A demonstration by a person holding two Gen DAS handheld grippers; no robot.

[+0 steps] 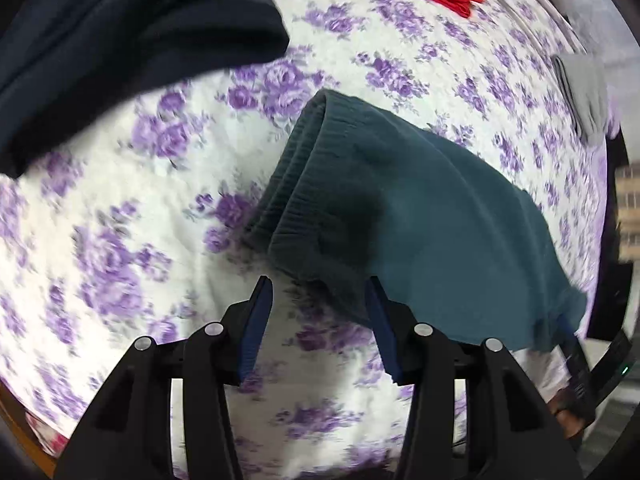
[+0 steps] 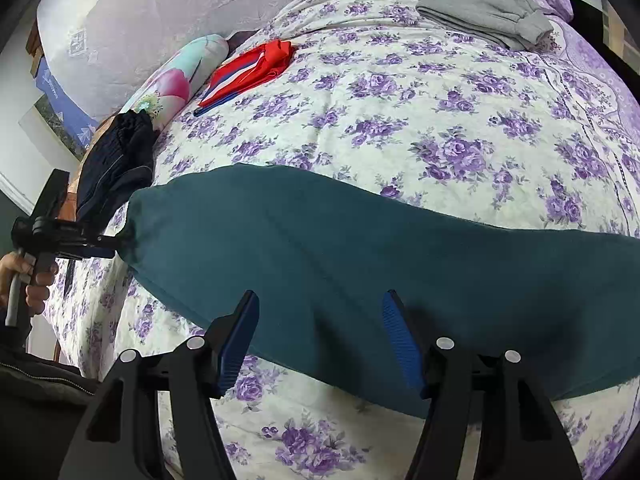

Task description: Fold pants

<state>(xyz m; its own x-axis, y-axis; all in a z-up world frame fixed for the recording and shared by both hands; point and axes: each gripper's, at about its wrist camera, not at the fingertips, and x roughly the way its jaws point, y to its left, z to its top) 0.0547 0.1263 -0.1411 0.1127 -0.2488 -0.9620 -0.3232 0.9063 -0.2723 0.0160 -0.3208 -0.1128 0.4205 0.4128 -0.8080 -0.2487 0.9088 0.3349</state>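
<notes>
I am holding my left gripper [image 1: 318, 300] half open over the ribbed cuff end of the teal pants [image 1: 420, 216], with nothing pinched; the cloth edge is lying just ahead of its pads. My right gripper [image 2: 318, 312] is standing wider, hovering over the middle of the pants [image 2: 360, 260], its pads off the fabric. The pants are lying in a long band along the near edge of the bed [image 2: 400, 100], one end reaching toward the left side. I am thinking the next fold could go crooked: if I grab only the top layer at the cuff, the layers will be sliding apart, and the end nearest the edge could be slipping off the bed. The floral quilt is soft and puffy, so pads pressing down may be catching it too. Red shorts [image 2: 252, 72], a grey garment [image 2: 484, 16] at the far corner, dark clothes [image 2: 116, 160] and a bolster [image 2: 176, 80] are sharing the bed.
</notes>
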